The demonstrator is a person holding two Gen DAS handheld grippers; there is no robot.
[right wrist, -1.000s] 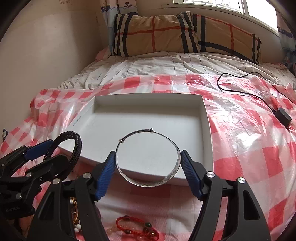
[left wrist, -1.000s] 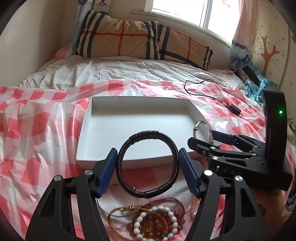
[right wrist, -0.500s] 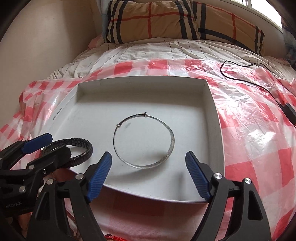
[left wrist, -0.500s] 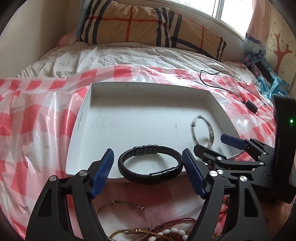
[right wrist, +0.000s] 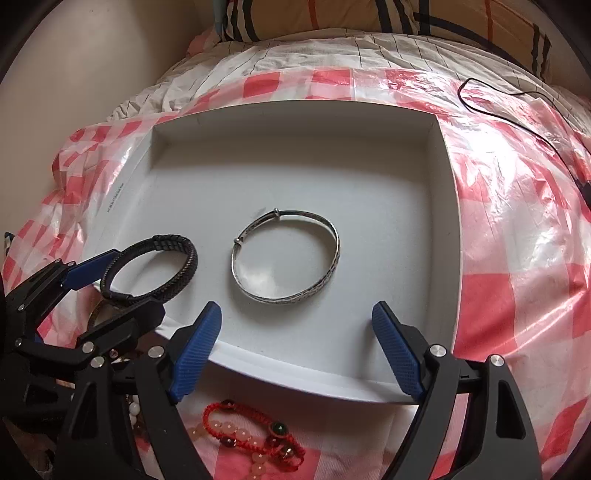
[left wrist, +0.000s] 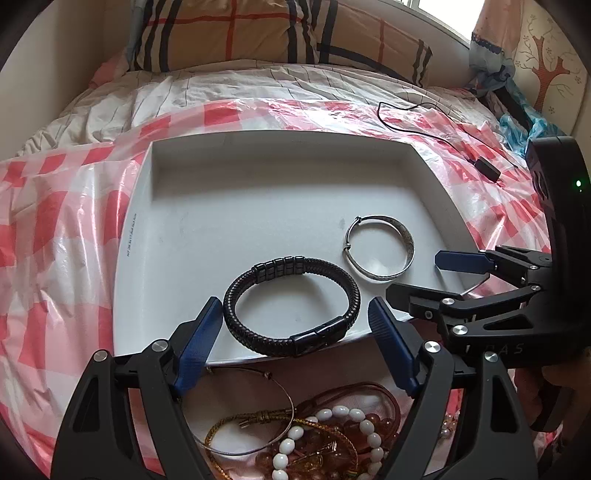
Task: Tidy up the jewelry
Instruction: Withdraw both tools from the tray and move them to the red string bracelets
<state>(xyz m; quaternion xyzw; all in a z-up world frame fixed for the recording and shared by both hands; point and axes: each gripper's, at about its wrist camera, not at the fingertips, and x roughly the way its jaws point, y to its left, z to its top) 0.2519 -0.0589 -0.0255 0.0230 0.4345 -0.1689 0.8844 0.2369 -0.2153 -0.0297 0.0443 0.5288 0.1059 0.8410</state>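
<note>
A white tray [left wrist: 140,206] sits on a bed, on top of a shiny plastic sheet [left wrist: 55,229] with red and white squares. 2 bracelets lie inside the tray.

The black braided bracelet [left wrist: 291,302] lies at the near edge of the tray, and its clasp part pokes out over the rim. The left gripper [left wrist: 295,343] is right over it. Its jaws have just been opening and now stand wide. The blue pads [left wrist: 201,343] are on each side of the black bracelet, close to it but not pressing on it. The bracelet rests on the tray by itself.

The silver bangle [right wrist: 286,256] lies flat near the middle of the tray, to the right of the black one and a little apart from it. The right gripper [right wrist: 295,350] hangs over the near edge of the tray. Its jaws have just been opening too and now stand wide. Nothing is between them; the bangle lies just past the tips.

In front of the tray is a pile of more jewelry. There is a white bead bracelet [left wrist: 332,439], a thin wire bangle [left wrist: 258,413], a gold cord bracelet [left wrist: 236,424] and a red string bracelet [right wrist: 251,432] with round beads.

A striped pillow [left wrist: 236,33] leans at the far end of the bed. A black cable [left wrist: 424,125] runs across the sheet on the right.
</note>
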